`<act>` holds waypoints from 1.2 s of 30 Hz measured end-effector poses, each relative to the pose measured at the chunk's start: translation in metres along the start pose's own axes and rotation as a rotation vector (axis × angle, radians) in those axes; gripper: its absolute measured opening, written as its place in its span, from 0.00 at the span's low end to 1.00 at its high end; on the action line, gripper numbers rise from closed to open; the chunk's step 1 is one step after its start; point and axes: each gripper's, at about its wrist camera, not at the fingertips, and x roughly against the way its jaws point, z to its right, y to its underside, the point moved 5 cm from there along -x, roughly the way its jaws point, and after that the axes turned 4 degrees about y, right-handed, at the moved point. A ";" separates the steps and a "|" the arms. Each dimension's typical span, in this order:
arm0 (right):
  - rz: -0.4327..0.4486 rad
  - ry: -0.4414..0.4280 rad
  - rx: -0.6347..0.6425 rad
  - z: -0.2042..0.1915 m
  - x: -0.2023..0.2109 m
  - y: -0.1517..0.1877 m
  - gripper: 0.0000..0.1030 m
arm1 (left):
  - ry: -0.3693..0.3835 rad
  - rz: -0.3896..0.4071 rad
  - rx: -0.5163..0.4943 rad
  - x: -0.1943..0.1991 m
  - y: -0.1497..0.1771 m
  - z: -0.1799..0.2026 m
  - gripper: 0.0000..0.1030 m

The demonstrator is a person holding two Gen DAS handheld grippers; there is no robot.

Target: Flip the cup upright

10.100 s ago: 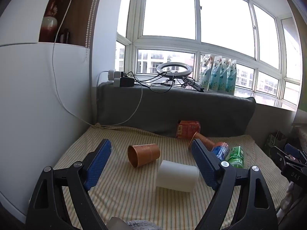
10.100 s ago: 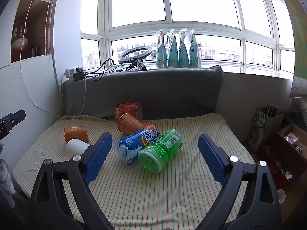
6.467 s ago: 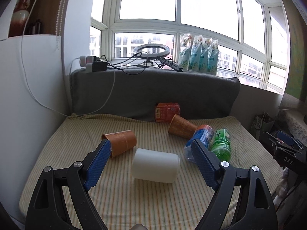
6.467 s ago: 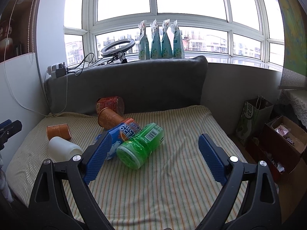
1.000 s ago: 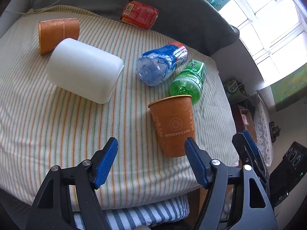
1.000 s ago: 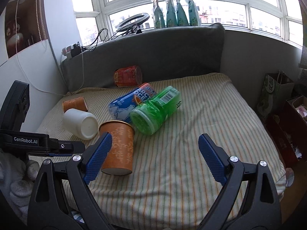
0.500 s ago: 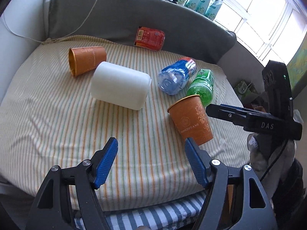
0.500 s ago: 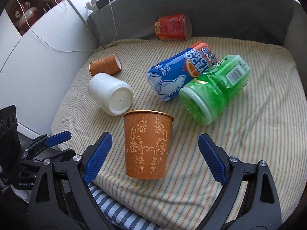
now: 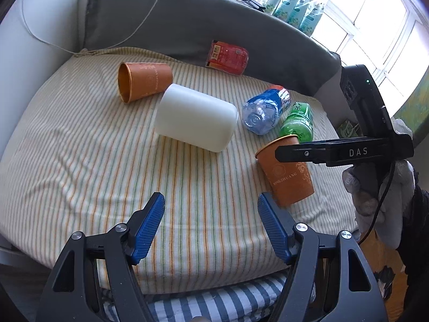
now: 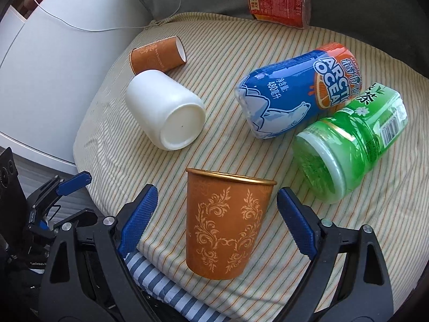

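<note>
An orange paper cup (image 10: 226, 225) with a gold rim stands upright near the front edge of the striped mattress (image 10: 228, 145); it also shows in the left wrist view (image 9: 288, 175). My right gripper (image 10: 214, 209) is open, its blue pads on either side of the cup without touching it. My left gripper (image 9: 211, 222) is open and empty over the front of the mattress, left of the cup. A second orange cup (image 9: 144, 81) and a white cup (image 9: 197, 118) lie on their sides farther back.
A blue Arctic Ocean bottle (image 10: 300, 88), a green tea bottle (image 10: 351, 139) and a red can (image 10: 278, 2) lie on the mattress. A grey backrest (image 9: 187, 29) runs behind. A white cabinet (image 10: 53, 53) stands at the left. The mattress edge drops off in front.
The right gripper has come closer and lower around the upright orange cup. The left gripper has drawn nearer the mattress; the cup stays standing.
</note>
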 end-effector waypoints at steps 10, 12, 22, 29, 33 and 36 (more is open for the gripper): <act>-0.041 0.023 -0.003 0.003 -0.016 -0.007 0.69 | 0.007 0.009 0.016 0.002 -0.003 -0.004 0.70; -0.031 0.030 0.002 0.002 -0.014 -0.006 0.69 | 0.009 0.009 0.019 0.002 -0.004 -0.004 0.70; 0.188 0.111 0.038 -0.002 0.016 0.001 0.69 | 0.025 0.014 0.018 0.000 -0.007 -0.001 0.70; 0.397 0.188 0.016 -0.005 0.020 0.002 0.69 | 0.024 0.035 0.009 0.003 -0.010 0.003 0.70; 0.477 0.271 0.059 -0.015 0.017 0.004 0.69 | 0.020 0.041 0.001 0.005 -0.010 0.004 0.70; 0.510 0.306 0.081 -0.021 0.018 0.010 0.69 | 0.016 0.047 -0.001 0.008 -0.009 0.004 0.70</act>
